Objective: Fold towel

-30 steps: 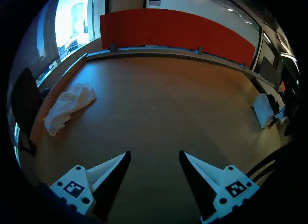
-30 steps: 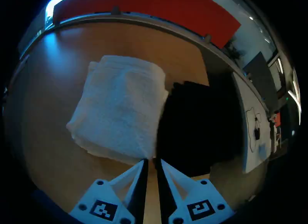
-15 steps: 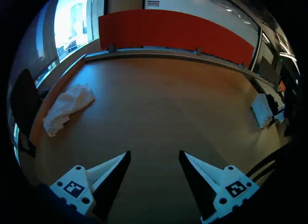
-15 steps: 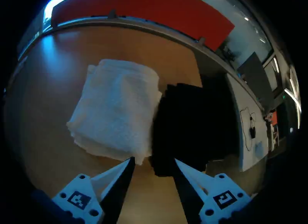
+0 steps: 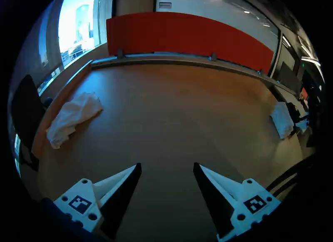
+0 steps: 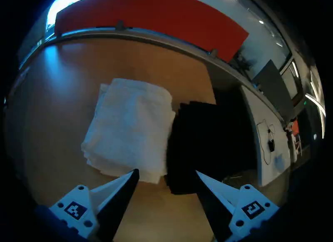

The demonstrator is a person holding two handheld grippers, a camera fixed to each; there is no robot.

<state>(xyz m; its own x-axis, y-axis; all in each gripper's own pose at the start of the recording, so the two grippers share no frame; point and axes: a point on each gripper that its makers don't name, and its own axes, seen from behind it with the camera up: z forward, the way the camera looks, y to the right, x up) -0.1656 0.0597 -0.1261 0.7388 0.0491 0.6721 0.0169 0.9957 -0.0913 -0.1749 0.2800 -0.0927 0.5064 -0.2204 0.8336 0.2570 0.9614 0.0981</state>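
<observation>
**Step in hand.** In the right gripper view, the folded towel (image 6: 129,133) is seen lying flat on the table (image 6: 62,96), just ahead of the right claw (image 6: 164,181). The fingers of that claw are held wide apart and nothing is gripped. This fold is judged complete.

In the left gripper view, the left claw (image 5: 166,167) is likewise spread apart and empty, above bare table. A crumpled towel (image 5: 73,117) is seen near the table's far left edge, well apart from both claws.

**Next move.** It is judged that the crumpled towel is to be fetched next. A reach across the table is called for, then a pinch on one edge or corner, so that the cloth can be drawn out flat.

**Materials and shapes.**
- Folded towel: white terry, thick, roughly rectangular, with layered edges visible at the near side.
- Crumpled towel: white, limp, bunched in loose ridges.
- Table: smooth wood-toned surface, slightly glossy.
- A black mass (image 6: 204,146) lies against the folded towel's side; its detail cannot be made out.
</observation>
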